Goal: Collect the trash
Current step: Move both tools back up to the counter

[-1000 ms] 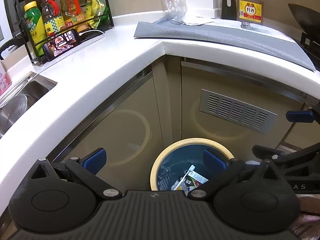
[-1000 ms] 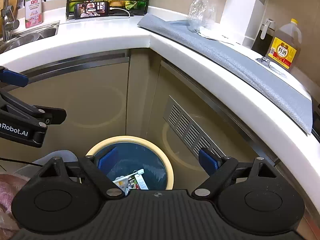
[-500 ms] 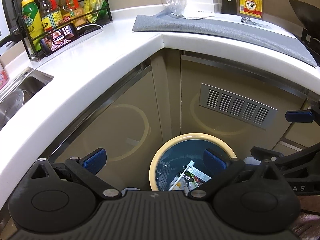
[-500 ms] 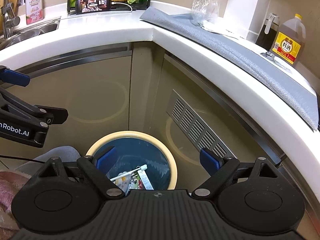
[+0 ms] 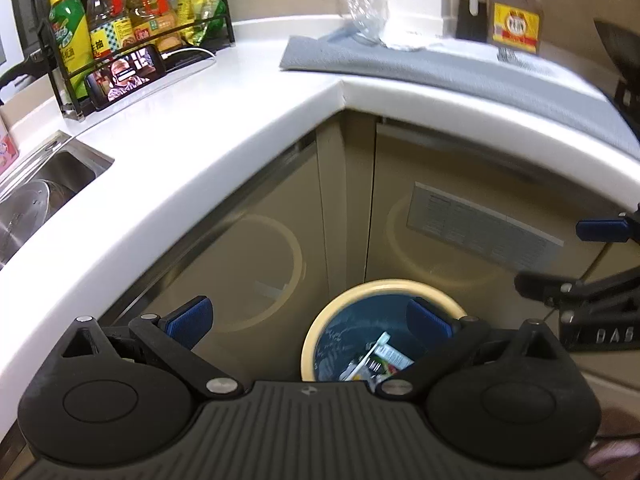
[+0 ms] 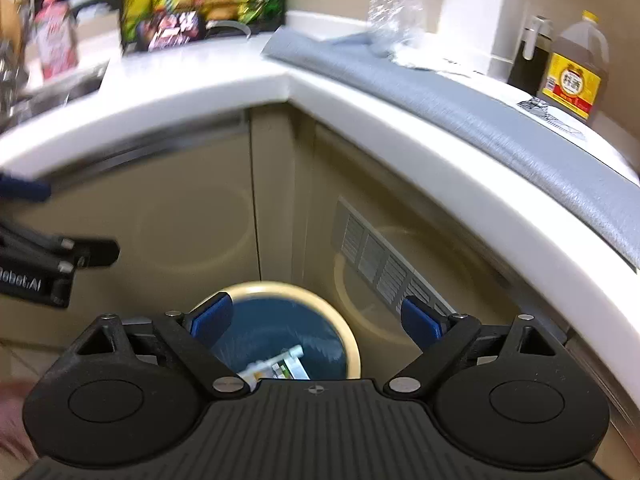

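A round bin with a cream rim and blue liner stands on the floor in the cabinet corner; it also shows in the right wrist view. Crumpled cartons and wrappers lie inside it, also seen in the right wrist view. My left gripper is open and empty above the bin. My right gripper is open and empty above it too. A crumpled clear plastic wrapper lies on the grey mat on the counter, also in the right wrist view.
The white L-shaped counter carries a black rack of bottles, a phone, and an oil jug. A sink is at left. Beige cabinet doors with a vent stand behind the bin.
Both grippers have risen and tilted up a little, so the bin sits lower in both views. The right wrist view is blurred by motion. Both stay open and empty.
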### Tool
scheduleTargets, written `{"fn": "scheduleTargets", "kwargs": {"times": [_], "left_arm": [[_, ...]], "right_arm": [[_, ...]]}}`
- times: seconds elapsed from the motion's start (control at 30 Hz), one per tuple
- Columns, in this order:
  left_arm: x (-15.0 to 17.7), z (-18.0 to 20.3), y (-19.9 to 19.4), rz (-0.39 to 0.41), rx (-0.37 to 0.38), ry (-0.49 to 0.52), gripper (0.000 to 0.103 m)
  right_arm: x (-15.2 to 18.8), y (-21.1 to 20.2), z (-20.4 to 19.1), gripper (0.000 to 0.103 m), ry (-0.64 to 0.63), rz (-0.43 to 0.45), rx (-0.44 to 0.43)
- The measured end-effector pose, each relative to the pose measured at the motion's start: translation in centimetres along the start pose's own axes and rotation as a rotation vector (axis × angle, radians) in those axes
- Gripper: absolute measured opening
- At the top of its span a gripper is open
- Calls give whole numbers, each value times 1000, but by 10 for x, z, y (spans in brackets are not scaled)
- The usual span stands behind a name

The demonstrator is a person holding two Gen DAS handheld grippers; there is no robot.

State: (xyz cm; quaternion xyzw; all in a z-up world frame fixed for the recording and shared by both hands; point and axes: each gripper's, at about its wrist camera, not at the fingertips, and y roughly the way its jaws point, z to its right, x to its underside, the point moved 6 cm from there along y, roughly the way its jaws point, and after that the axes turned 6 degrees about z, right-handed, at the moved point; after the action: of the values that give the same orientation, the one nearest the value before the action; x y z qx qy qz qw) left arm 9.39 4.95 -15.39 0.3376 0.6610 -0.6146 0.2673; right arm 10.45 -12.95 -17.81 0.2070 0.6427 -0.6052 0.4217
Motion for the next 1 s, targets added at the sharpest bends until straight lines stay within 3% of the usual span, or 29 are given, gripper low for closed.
{"fn": "scheduleTargets", "kwargs": {"times": [0.2, 0.37, 0.57, 0.77, 1.0], "left_arm": [[-28, -12, -4, 50, -28, -14, 103], [-48, -25, -7, 75, -58, -47, 103], [-58, -31, -8, 61, -68, -57, 103], [-53, -37, -4, 28, -89, -45, 103], [-52, -55, 8, -21, -122, -71, 103]], "right_arm": [[-42, -2, 25, 94, 85, 89, -22], [-92, 8, 51, 97, 94, 209, 10], [-163, 64, 101, 99, 234, 281, 49], [-210, 163, 149, 99, 266, 225, 128], [-238, 250, 182, 99, 434, 98, 166]]}}
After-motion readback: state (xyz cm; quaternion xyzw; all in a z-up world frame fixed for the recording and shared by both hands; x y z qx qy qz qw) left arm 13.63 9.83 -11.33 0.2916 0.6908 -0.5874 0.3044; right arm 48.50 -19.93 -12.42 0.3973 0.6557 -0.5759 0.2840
